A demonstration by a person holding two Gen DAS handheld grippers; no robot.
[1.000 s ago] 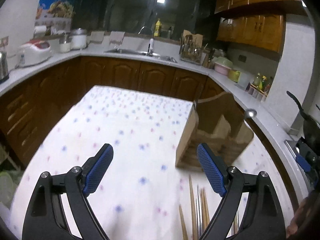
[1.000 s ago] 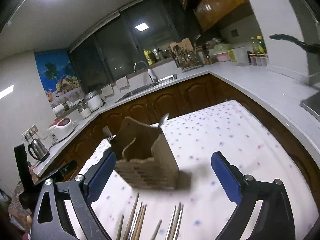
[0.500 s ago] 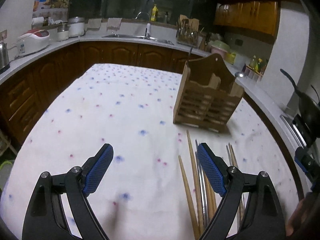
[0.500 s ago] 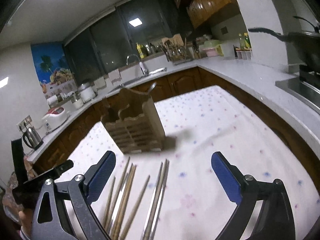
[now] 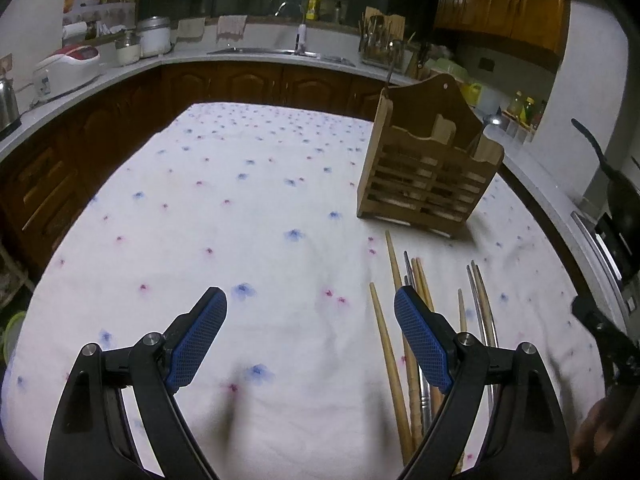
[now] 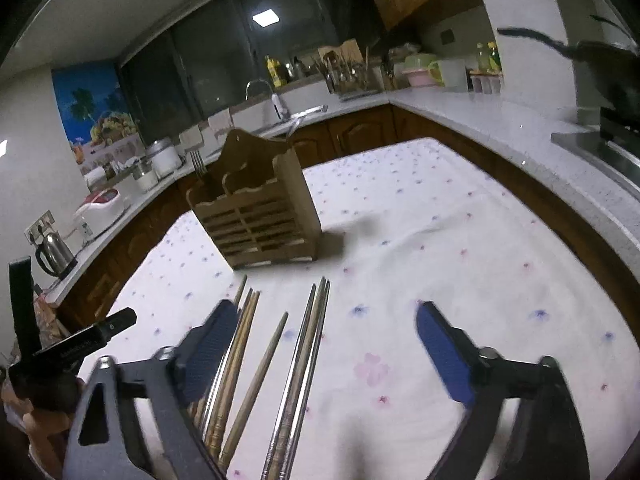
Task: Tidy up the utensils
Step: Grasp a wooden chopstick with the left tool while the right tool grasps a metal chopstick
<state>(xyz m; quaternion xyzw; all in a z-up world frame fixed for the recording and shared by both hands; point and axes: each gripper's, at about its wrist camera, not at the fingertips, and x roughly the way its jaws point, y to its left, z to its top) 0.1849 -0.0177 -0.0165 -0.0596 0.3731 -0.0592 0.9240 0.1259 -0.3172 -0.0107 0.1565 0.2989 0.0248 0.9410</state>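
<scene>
A wooden slatted utensil holder (image 5: 430, 174) stands on the flowered tablecloth (image 5: 240, 216); a fork (image 6: 199, 168) and a spoon (image 5: 492, 122) stick out of it. It also shows in the right wrist view (image 6: 260, 216). Several wooden and metal chopsticks (image 5: 404, 320) lie loose on the cloth in front of it, also seen in the right wrist view (image 6: 276, 360). My left gripper (image 5: 310, 332) is open and empty, just left of the chopsticks. My right gripper (image 6: 324, 344) is open and empty, low over the chopsticks.
The table is ringed by a white kitchen counter (image 5: 132, 68) with a sink (image 5: 280, 50), rice cooker (image 5: 66, 64), kettle (image 6: 54, 250) and a dish rack (image 6: 348, 76). A black pan (image 6: 592, 52) sits on the stove at right.
Both grippers have pulled back and down from the holder towards the near table edge. The holder now looks smaller and more of the chopsticks shows. Both stay open.
</scene>
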